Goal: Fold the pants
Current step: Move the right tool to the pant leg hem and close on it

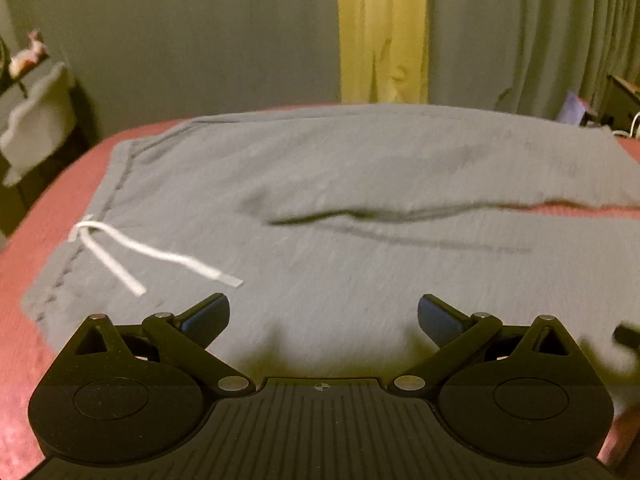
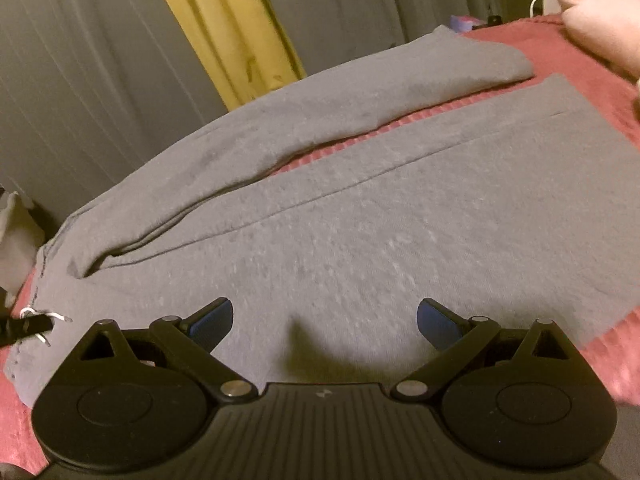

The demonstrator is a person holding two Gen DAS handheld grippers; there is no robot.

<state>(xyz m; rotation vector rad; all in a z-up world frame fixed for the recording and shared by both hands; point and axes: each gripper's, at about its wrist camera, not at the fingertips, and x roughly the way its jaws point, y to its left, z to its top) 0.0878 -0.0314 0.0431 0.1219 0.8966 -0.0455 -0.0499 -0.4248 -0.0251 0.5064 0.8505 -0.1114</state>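
- Jaws of the left gripper [image 1: 323, 316] are spread wide and empty, hovering above the waist end of the grey sweatpants [image 1: 320, 184].
- Jaws of the right gripper [image 2: 325, 322] are likewise spread wide, holding nothing, above the near leg [image 2: 400, 220].
- Sweatpants lie flat on the pink bedspread [image 2: 592, 68], waist to the left and legs running right; this layout exposes both long edges for a lengthwise fold.
- White drawstring [image 1: 132, 252] lies loose on the waistband, left of the left gripper; judged likely to snag if a pad closes near it.
- Far leg [image 2: 320, 112] is splayed away from the near leg, with a wedge of bedspread showing between them; judged that it must be brought onto the near leg first.
- Near edge of the sweatpants lies beneath both grippers, offering pinch points.
- Curtains [image 1: 380, 28] hang close behind the far edge, limiting travel there; a pink pillow [image 2: 600, 12] lies beyond the cuffs at right.
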